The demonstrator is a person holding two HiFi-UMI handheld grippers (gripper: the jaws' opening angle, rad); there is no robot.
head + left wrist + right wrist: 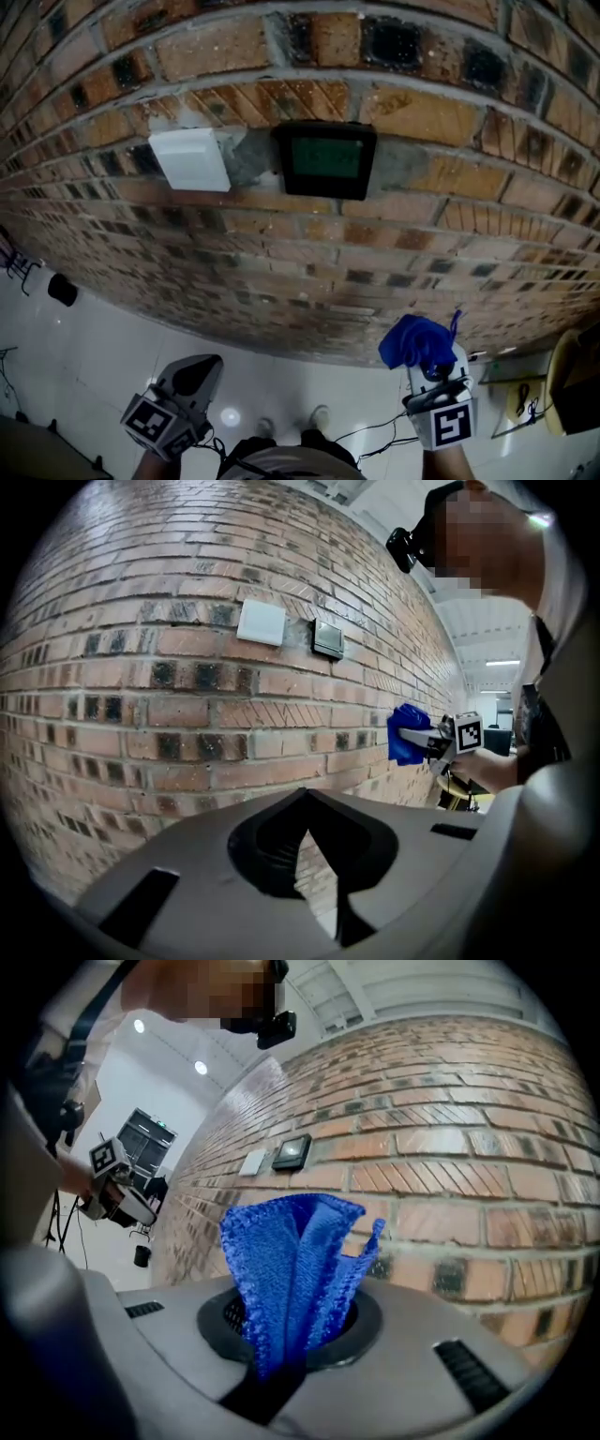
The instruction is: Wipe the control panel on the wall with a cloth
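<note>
Right gripper (pixel 436 380): jaws are clamped on a blue cloth (pixel 291 1260), held bunched and upright.
Left gripper (pixel 305 799): jaws are drawn together; nothing is held.
Control panel (pixel 325 159): mounted on the brick wall (pixel 309 262), well above the cloth, near a white switch plate (pixel 192 159).
Risk: cloth could be snagged on rough brick if the reach is misaimed.

Even indoor light, ceiling lamps (pixel 200 1068), heavy fisheye bend + dark vignette at edges.
</note>
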